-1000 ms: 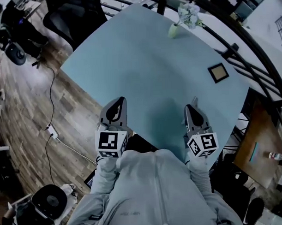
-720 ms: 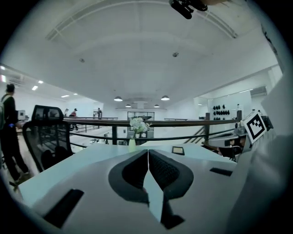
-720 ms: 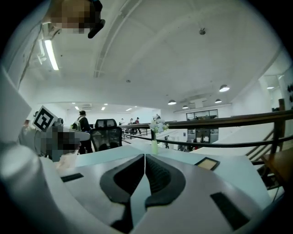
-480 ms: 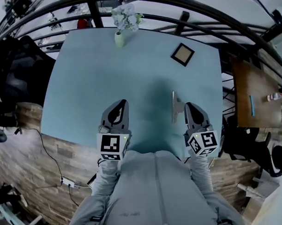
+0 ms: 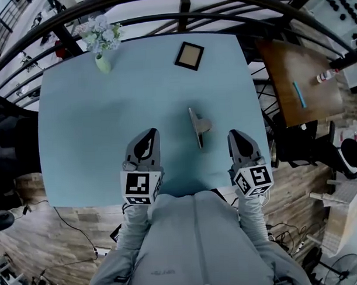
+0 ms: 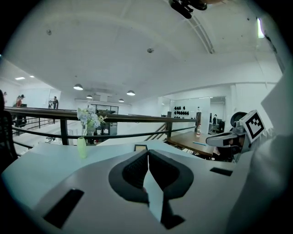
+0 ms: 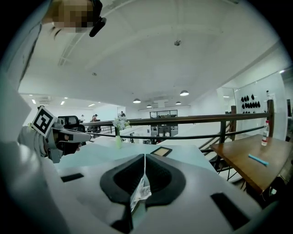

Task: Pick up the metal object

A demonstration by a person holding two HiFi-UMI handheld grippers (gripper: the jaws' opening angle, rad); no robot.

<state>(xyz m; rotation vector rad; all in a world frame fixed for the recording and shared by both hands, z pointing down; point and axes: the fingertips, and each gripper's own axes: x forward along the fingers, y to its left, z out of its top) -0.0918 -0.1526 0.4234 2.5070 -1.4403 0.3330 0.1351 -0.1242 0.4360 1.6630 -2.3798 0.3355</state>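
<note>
A: Now that the person has swung round, head view shows the metal object [image 5: 196,125] on the blue table [image 5: 79,142], between left gripper [image 5: 147,137] and right gripper [image 5: 238,140], touching neither.
B: Left gripper view?
A: Jaws together, empty.
B: Right gripper view?
A: Same, closed on nothing. They need opening before any grab.

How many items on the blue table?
3: vase of flowers far left, small frame far centre-right, metal object near the middle. The person's torso may hide more.
</note>
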